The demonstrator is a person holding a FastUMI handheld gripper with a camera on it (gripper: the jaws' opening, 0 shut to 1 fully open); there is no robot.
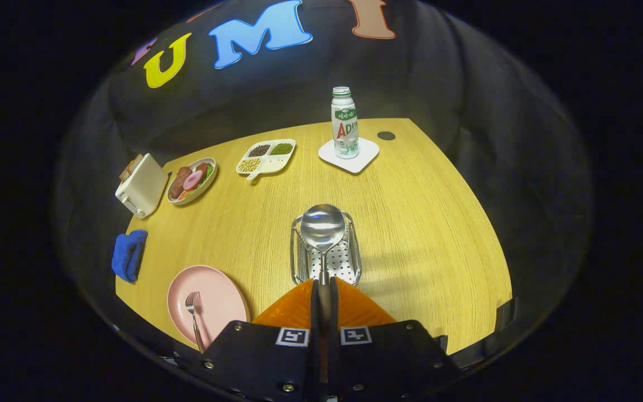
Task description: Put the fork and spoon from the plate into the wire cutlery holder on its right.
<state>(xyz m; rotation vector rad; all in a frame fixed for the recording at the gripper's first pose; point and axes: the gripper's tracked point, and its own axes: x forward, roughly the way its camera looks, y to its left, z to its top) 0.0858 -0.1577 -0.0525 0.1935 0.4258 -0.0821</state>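
Gripper (322, 290) pinches spoon (322, 229) by its handle, fingers pressed together on it. Spoon's long axis runs straight out to 12 o'clock, bowl hanging over holder (355, 257) just ahead. Judging by that, next is lower and release. Fork (193, 319) lies on plate (218, 301) at 9 o'clock, tines pointing away.

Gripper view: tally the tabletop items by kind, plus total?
Cutlery: 2, spoon clamped in the hand-held gripper, fork
Plates and trays: 3, pink plate, food plate, divided tray
Holder: 1, wire cutlery holder
Bottle: 1
Coaster: 1
Toaster: 1
Cloth: 1, blue
Total: 10
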